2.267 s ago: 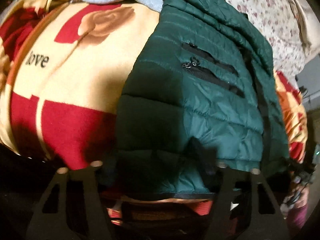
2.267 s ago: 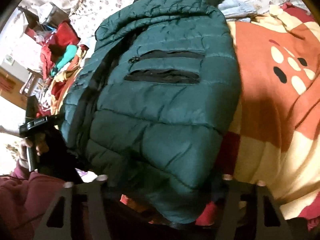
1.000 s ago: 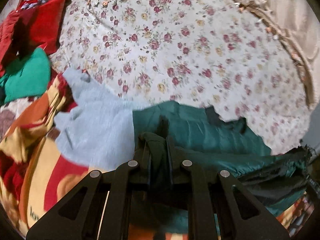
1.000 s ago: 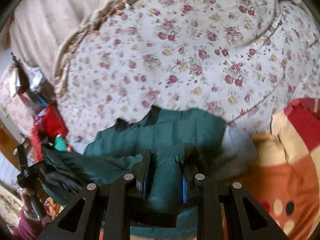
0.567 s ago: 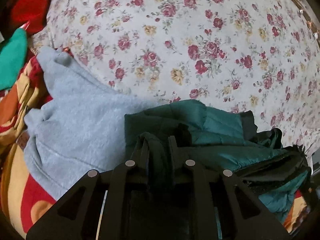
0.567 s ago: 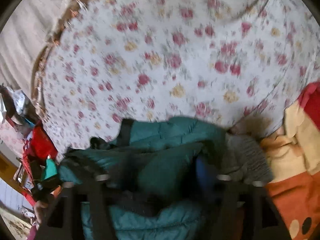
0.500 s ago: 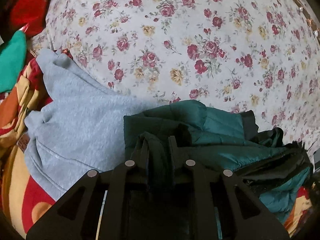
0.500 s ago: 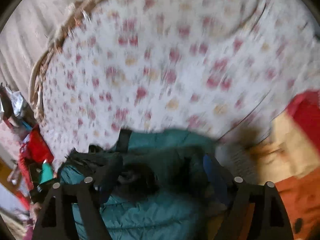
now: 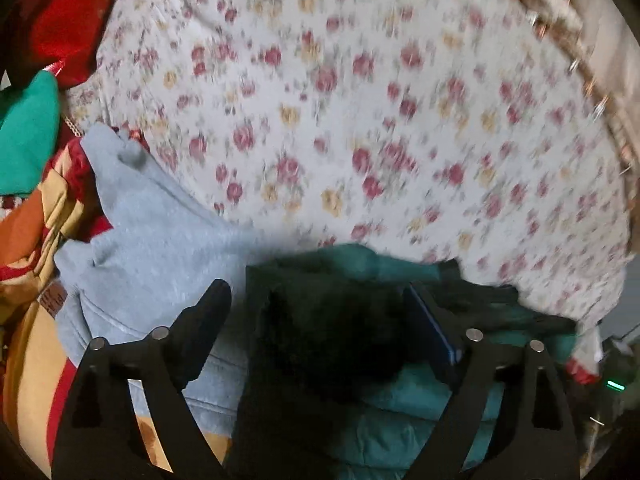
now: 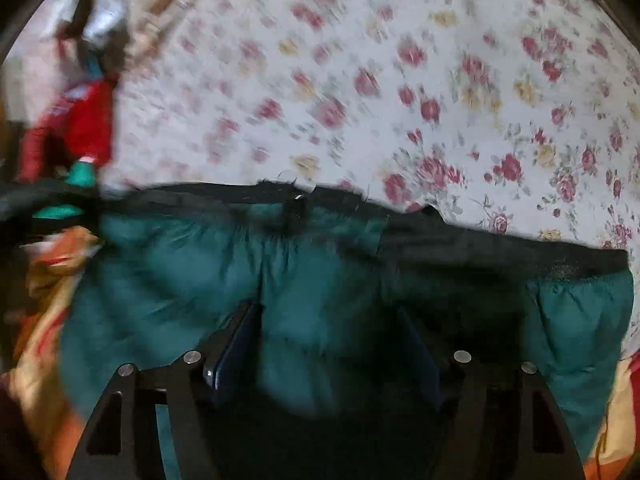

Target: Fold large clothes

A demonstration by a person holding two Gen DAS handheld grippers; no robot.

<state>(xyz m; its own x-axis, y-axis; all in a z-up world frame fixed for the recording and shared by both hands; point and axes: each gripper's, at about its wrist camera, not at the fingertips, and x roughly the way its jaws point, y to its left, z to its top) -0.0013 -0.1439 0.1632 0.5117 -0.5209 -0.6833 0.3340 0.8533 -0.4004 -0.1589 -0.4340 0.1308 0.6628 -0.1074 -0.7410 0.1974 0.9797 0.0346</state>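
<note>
Your left gripper [image 9: 316, 316] and right gripper [image 10: 332, 340] have both just spread their fingers, pads clear, so the green jacket [image 10: 320, 280] lies released on the bed directly under both, its black hem [image 10: 480, 248] running crosswise ahead of the right.

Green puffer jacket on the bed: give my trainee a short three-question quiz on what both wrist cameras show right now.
1. True or false: the left tool is clamped tight on the dark green quilted puffer jacket.
2. Which garment lies left of the jacket in the left wrist view? A) pale grey-blue fleece sweatshirt B) black wool coat C) white shirt
3. Fill in: beyond the jacket lies a white bedspread with a ____ print.

Key
1. False: its jaws stand wide, having just opened.
2. A, the sweatshirt.
3. Floral: red and yellow flowers on the bedspread. The right tool is open too.
</note>
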